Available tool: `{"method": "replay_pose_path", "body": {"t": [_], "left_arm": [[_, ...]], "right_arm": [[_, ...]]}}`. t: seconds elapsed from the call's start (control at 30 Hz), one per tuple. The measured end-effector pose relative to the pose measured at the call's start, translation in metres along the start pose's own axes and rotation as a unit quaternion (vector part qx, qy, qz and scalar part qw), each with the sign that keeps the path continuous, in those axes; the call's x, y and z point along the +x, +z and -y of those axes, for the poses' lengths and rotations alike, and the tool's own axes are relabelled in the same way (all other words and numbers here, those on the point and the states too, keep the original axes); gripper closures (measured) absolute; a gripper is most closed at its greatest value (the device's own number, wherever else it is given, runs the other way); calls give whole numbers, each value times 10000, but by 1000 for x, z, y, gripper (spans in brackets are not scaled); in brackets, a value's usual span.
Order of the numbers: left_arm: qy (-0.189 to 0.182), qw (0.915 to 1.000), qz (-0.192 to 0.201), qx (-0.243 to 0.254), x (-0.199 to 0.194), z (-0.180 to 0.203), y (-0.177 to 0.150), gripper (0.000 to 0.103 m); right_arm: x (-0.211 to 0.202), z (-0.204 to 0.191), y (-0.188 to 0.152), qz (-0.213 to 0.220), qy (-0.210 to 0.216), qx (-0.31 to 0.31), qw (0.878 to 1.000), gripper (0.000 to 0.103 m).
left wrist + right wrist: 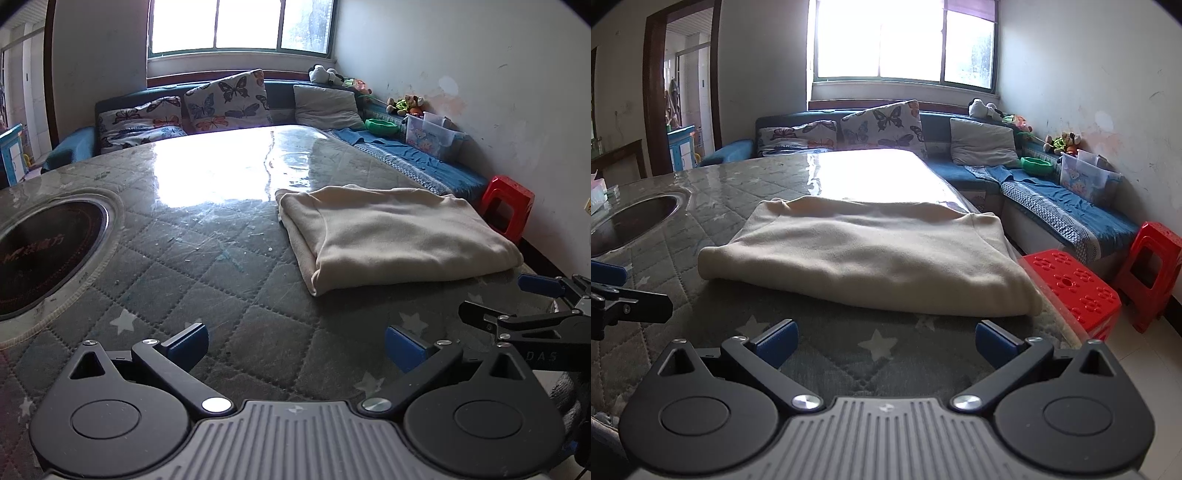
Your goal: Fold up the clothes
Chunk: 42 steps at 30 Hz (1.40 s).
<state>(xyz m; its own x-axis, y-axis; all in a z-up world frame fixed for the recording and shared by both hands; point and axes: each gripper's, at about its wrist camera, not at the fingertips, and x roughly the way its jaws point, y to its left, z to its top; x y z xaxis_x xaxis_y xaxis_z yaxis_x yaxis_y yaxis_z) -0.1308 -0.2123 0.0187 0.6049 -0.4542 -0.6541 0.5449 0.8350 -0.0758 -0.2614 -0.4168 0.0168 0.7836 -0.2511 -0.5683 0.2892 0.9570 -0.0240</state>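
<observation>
A cream garment lies folded in a flat rectangle on the quilted table cover, near the table's right edge. In the right wrist view the same garment sits straight ahead of my right gripper, which is open and empty a short way in front of the fold. My left gripper is open too, holding nothing, and hangs over bare table to the left of the garment. The right gripper's blue-tipped fingers show at the right edge of the left wrist view.
A round cooktop is set into the table at the left. Two red stools stand on the floor just off the table's right edge. A blue sofa with butterfly cushions, toys and a plastic box lines the far wall.
</observation>
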Motion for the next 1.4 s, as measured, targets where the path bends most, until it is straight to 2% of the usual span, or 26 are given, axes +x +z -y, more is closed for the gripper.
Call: {"method": "replay_pose_path", "body": {"t": [1.4], "left_arm": [[132,9996,257,30,-24,2,-16,0]], "right_arm": [[-22,-12,-14,117,-50,260,9996,0]]}}
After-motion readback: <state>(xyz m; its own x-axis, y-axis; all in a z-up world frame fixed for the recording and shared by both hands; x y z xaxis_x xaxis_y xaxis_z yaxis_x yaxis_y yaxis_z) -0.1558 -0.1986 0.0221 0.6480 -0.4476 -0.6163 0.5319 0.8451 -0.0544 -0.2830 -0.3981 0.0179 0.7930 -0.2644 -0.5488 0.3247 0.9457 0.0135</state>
